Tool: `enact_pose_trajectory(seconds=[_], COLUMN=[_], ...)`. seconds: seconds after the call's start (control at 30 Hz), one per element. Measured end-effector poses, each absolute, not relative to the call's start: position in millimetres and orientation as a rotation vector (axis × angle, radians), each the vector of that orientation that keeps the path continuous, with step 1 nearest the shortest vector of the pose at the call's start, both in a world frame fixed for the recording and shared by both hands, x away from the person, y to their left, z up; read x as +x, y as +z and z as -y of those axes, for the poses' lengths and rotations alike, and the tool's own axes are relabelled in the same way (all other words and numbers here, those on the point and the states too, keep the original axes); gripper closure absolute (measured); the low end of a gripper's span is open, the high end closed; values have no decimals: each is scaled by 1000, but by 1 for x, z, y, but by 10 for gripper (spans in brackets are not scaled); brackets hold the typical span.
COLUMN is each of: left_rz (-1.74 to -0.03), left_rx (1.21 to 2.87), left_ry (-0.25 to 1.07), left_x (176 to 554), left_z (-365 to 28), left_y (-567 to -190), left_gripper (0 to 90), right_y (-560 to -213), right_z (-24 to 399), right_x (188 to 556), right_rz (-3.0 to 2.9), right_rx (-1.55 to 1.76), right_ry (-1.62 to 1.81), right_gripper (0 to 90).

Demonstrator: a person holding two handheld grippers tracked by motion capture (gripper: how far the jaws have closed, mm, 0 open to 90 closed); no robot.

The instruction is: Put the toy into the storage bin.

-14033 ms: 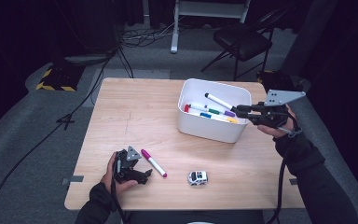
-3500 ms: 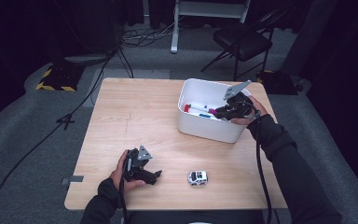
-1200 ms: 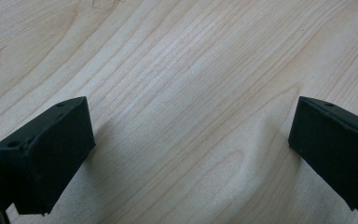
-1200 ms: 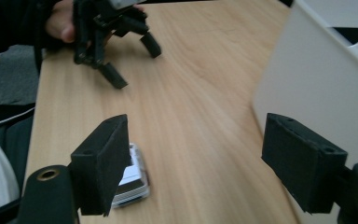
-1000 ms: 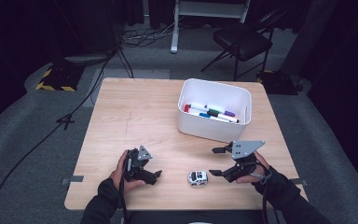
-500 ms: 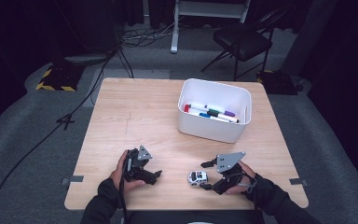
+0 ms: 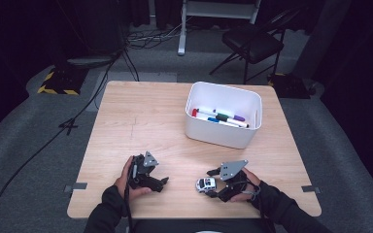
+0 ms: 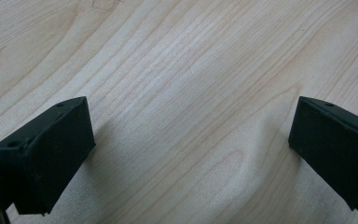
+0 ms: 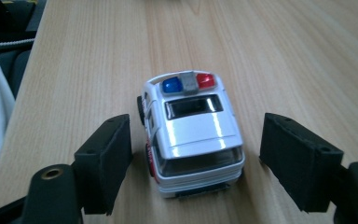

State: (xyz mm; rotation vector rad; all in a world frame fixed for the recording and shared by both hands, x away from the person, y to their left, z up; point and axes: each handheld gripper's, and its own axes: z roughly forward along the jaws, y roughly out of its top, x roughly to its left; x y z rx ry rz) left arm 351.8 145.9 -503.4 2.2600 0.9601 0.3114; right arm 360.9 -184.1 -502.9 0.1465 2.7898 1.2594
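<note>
Right gripper view: the right gripper (image 9: 193, 161) has moved up, wide fingers (image 9: 105, 161) around the toy car (image 9: 191, 135), ready to grab.

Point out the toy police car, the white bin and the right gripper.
toy police car (image 9: 192, 135): right gripper view, on its white roof.
white bin (image 7: 222, 135): high view, on its near outer wall.
right gripper (image 9: 193, 161): right gripper view, midway between its two open fingers, which flank the car.
</note>
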Motion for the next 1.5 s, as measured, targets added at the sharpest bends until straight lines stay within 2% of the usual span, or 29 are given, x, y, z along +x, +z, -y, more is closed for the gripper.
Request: enact_pose_trajectory(seconds=[0.27,0.47,1.0,1.5], left_rz=[-960,-961,-960,-960], left_rx=[2260,2260,2260,2261], left_ry=[311,311,311,311], left_x=[352,352,352,352], left_z=[-146,-146,-146,-146], left_y=[-503,-503,-503,-503], left_gripper=[2,2,2,2], right_y=[-504,-503,-502,-482], right_z=[184,189,197,212], right_x=[362,363,359,359], right_rz=[-2816,-2817,-2792,-2716], right_rx=[187,166,203,196], right_ry=[1275,1283,1273,1304], right_gripper=[307,460,476,477])
